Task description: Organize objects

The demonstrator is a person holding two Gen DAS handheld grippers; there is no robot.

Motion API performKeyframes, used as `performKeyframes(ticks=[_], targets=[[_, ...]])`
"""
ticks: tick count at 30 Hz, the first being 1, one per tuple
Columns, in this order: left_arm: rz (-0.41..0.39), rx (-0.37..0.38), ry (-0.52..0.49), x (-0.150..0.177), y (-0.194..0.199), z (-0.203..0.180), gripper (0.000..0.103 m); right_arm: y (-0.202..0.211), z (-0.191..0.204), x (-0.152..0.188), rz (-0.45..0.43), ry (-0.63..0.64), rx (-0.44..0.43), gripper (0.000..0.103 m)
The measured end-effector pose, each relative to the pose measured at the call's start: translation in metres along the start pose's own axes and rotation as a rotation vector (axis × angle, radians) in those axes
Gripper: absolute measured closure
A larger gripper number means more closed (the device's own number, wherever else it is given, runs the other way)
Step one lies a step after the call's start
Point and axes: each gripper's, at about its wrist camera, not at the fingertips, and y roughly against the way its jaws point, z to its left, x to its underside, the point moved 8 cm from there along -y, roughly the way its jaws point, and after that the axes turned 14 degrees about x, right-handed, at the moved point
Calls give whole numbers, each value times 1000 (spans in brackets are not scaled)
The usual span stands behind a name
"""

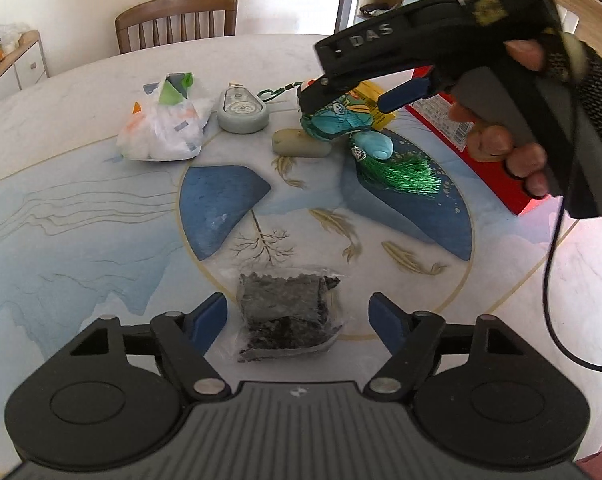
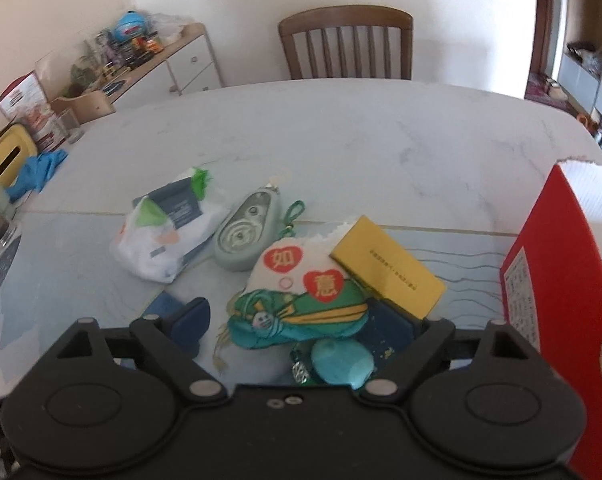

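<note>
— Where's the left gripper (image 1: 299, 322)?

— Low over the table (image 1: 81, 216), jaws spread wide, a clear packet of dark bits (image 1: 287, 314) lying between the blue pads, untouched.

— And the right gripper (image 2: 301, 320)?

— Also wide apart — it straddles the teal embroidered sachet (image 2: 297, 312), whose turquoise bead (image 2: 343, 364) sits just under its body. Whether a pad touches the cloth, I can't tell.

— Beyond it?

— A yellow box (image 2: 389, 266) ahead to the right, a grey tape dispenser (image 2: 247, 232) and a white plastic bag (image 2: 167, 232) ahead-left, a red box (image 2: 557, 280) far right.
</note>
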Motion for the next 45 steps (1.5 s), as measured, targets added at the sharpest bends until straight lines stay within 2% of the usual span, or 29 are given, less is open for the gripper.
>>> performKeyframes(ticks=[7,12,16,25,34,45], targets=[[11,-21,-23,0,1,-1,42,-13,5,4,27,-6,25,13],[13,-19,-33,-1,2,-1,58,-13,8,6,19,25,59,22],[15,-22,-44,-1,2,-1,61,-11,5,5,22,14,71,29],[30,-15,-45,-3,4,-2,67,14,8,-1,-11,7,38,34],[48,-39,-33,-11,13,-3,67,71,3,-4,-52,19,-11,34],[41,-33,-80,-46,41,-29,67,139,-30,-4,-59,12,-38,34]])
